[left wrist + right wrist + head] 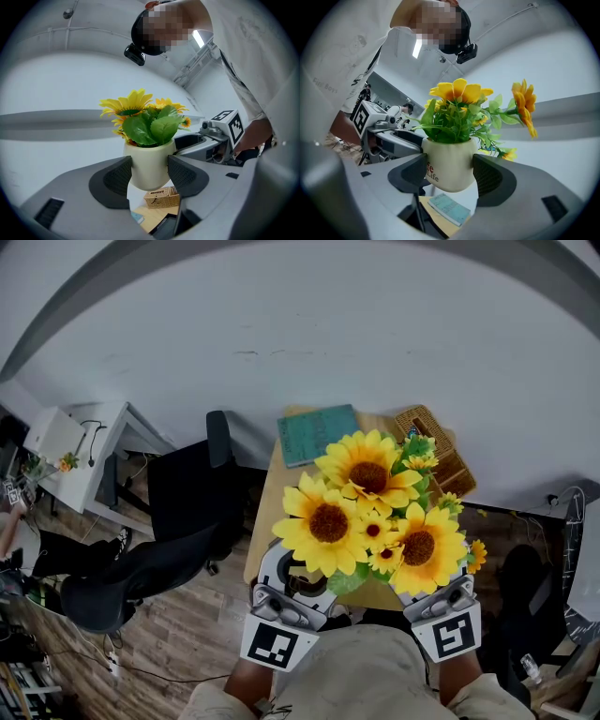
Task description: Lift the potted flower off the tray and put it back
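Note:
The potted flower is a cream pot [149, 166] of yellow sunflowers [370, 512], held up in the air well above the wooden table [265, 512]. My left gripper [149, 176] is shut on the pot, one pad pressing on each side. My right gripper [450, 173] is shut on the same pot [450, 168] from the opposite side. In the head view the blooms hide the pot and both sets of fingertips; the left gripper [284, 587] and right gripper [441, 604] show only below the flowers. The wicker tray [439, 451] stands at the table's far right, seen far below as the wicker tray [161, 197].
A teal book [319, 434] lies at the table's far left end, and the book [449, 208] shows beneath the pot. A black office chair [187, 493] stands left of the table. A white desk [80, 451] is further left. The floor is wood.

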A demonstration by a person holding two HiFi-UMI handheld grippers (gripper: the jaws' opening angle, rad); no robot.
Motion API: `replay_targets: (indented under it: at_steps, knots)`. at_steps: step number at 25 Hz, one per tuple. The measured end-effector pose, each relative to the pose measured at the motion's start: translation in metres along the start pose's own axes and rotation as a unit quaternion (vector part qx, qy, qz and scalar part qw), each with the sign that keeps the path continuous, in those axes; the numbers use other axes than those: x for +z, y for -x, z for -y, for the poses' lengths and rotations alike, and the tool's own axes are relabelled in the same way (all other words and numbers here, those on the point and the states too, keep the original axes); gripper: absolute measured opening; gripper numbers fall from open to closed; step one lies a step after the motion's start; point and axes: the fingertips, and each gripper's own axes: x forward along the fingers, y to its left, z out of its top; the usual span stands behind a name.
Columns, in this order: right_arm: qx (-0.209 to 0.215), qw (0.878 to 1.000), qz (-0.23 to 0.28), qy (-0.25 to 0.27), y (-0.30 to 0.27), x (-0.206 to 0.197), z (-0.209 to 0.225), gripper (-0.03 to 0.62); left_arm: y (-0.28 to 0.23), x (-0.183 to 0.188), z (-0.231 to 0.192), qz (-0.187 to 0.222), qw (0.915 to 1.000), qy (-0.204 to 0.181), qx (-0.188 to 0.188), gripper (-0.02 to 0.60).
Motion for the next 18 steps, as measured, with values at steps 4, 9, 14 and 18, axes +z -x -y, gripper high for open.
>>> replay_targets:
  at_steps: [4,9,14,18]
  knots:
    - [0.0,1.0,-0.004,-0.002,0.0,-0.007,0.001,0.325,-0.003,-0.006,0.002,-0.006,1.0,-0.003,-0.001,0.253]
    - [0.005,0.999,-0.025,-0.021,0.0,-0.036,-0.004,0.324,-0.008,-0.032,0.008,-0.028,0.9995,0.01,-0.008,0.253]
    - [0.009,0.998,-0.056,-0.04,0.004,-0.076,-0.014,0.324,-0.011,-0.073,0.023,-0.061,0.9974,0.037,-0.014,0.253]
    - [0.021,0.985,-0.155,-0.08,0.018,-0.129,-0.027,0.322,-0.011,-0.108,0.035,-0.1,0.9924,0.069,-0.017,0.252]
